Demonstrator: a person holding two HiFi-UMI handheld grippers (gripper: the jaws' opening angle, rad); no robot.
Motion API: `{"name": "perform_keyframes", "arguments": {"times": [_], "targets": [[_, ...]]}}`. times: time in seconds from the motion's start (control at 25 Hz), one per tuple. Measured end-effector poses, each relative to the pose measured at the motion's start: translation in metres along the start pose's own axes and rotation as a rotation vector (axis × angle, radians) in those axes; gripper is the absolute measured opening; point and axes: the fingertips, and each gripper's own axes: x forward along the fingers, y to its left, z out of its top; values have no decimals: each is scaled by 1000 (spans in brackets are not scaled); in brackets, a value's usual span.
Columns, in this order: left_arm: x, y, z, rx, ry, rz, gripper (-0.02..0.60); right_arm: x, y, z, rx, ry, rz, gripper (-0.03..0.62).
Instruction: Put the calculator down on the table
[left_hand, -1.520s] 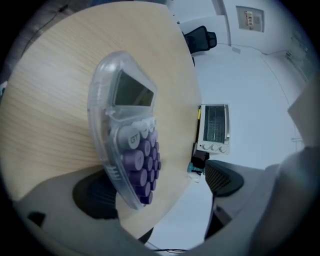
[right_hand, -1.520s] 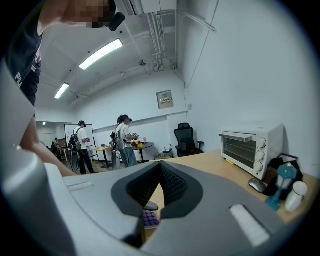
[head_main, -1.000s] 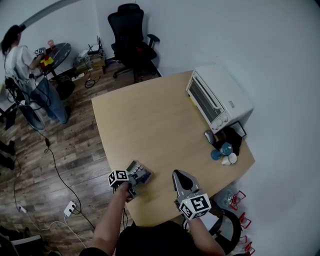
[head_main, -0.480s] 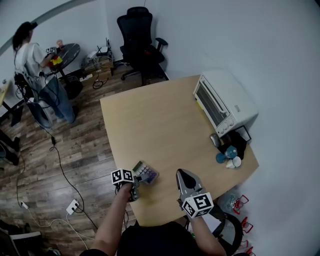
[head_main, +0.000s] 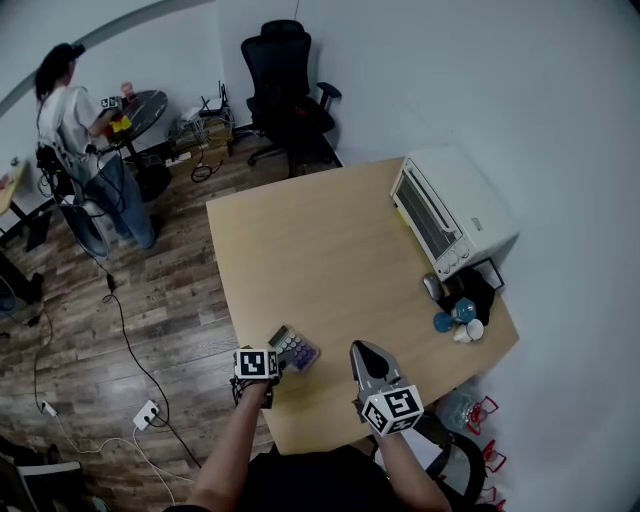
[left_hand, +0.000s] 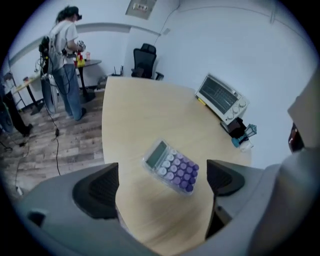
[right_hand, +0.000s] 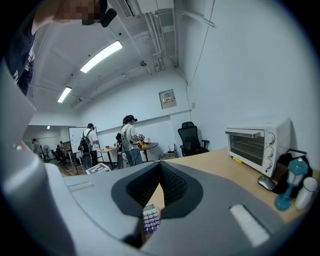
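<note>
as the calculator (head_main: 293, 349) lies diagonally, its screen end points far-left.

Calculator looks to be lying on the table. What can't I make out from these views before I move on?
Left gripper view: display of the purple-keyed rectangular calculator, ahead of the open left gripper, too small and blurred to read.
Right gripper view: calculator mostly hidden behind the right gripper's shut jaws.
Head view: small blue and white items beside the white toaster oven too small to identify.
</note>
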Motion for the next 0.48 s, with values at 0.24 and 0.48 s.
{"name": "perform_keyframes", "arguments": {"times": [0.24,0.48], "targets": [[-61,-22,68,126,-314,32,540,3,-3,3,-15,-2,-8,5],[-127,-45,124,241,-558,47,540,5,-2,11,-125,-1,-20,5]]}}
